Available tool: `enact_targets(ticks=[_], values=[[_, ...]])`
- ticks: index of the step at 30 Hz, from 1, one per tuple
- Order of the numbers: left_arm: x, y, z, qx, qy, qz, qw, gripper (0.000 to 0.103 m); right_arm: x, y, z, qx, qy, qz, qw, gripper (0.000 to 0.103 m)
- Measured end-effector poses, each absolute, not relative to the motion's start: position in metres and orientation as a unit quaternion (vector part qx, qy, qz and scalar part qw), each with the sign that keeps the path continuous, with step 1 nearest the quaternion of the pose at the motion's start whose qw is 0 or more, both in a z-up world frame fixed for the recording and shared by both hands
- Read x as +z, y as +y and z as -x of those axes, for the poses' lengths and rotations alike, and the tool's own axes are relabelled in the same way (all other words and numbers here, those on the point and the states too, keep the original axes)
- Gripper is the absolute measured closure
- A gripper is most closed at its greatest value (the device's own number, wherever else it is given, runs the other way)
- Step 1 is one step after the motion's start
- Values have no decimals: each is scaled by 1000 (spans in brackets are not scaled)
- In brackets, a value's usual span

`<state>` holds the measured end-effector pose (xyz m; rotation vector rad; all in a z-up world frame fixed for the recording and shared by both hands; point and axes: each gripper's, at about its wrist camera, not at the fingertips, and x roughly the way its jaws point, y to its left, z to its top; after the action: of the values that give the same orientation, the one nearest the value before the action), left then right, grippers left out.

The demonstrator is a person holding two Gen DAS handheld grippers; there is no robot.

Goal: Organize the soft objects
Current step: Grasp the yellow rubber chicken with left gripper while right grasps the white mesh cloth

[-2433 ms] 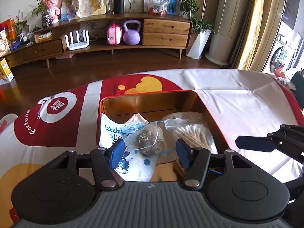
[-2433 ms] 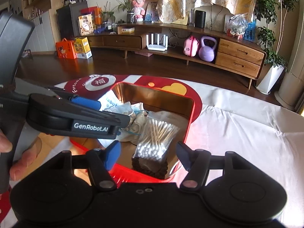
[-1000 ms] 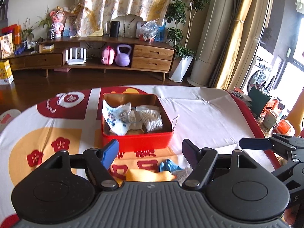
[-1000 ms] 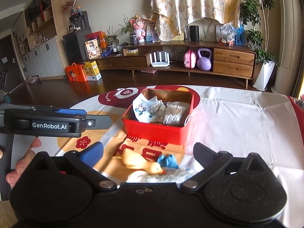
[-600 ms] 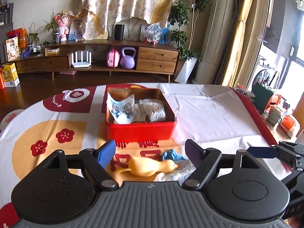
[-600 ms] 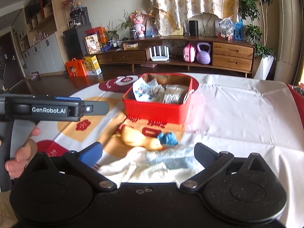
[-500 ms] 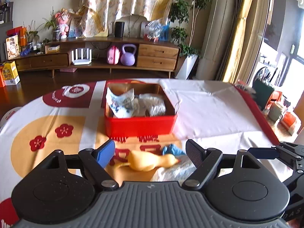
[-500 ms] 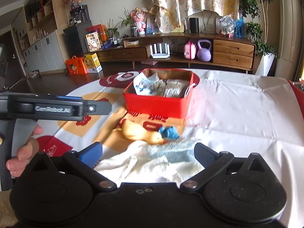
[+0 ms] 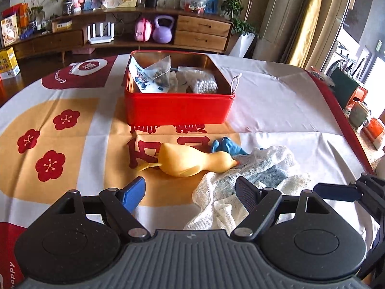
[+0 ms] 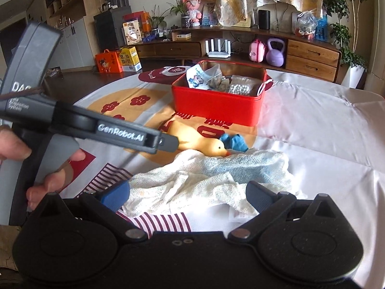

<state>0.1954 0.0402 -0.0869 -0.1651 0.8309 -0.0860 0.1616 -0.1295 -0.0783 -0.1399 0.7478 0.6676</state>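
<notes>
A red tin box (image 9: 179,107) (image 10: 217,109) stands on the table, holding a printed face mask (image 9: 142,78), a small bag of dried bits (image 9: 160,73) and a bag of cotton swabs (image 9: 204,84). In front of it lie a yellow rubber duck (image 9: 192,160) (image 10: 199,142), a blue crumpled item (image 9: 227,145) (image 10: 234,143) and a white-and-blue gauze cloth (image 9: 250,180) (image 10: 207,177). My left gripper (image 9: 191,193) is open and empty, just short of the duck and the cloth. My right gripper (image 10: 187,198) is open and empty, its fingers either side of the cloth's near edge.
The table has a white, red and orange patterned cloth (image 9: 72,125). Cups and containers (image 9: 361,115) stand at the far right beyond the table edge. A wooden sideboard (image 9: 199,30) lines the back wall. The left gripper's body (image 10: 84,125) crosses the right wrist view at left.
Both grippers pulled back from over the red box and came down low in front of it. The duck, blue item and gauze cloth came into view and now lie close ahead.
</notes>
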Motion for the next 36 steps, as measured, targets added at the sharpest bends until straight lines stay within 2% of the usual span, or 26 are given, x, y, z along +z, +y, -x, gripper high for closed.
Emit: enact_targets(ticks=[13,20,30,36], values=[[-106,47,-239,-32,417,87,904,21,-100,-115,-180,338,378,81,858,1],[-116,56,-261,-30,427,125,895,21,-106,-109,-191,340,383,80,855,1],[-129,47,-269,-35,427,112,897,21,-125,-100,-193,341,396,94,847,1],[-133,50,-270,-40,418,125,899,22,-131,-94,-186,337,381,132,851,10]])
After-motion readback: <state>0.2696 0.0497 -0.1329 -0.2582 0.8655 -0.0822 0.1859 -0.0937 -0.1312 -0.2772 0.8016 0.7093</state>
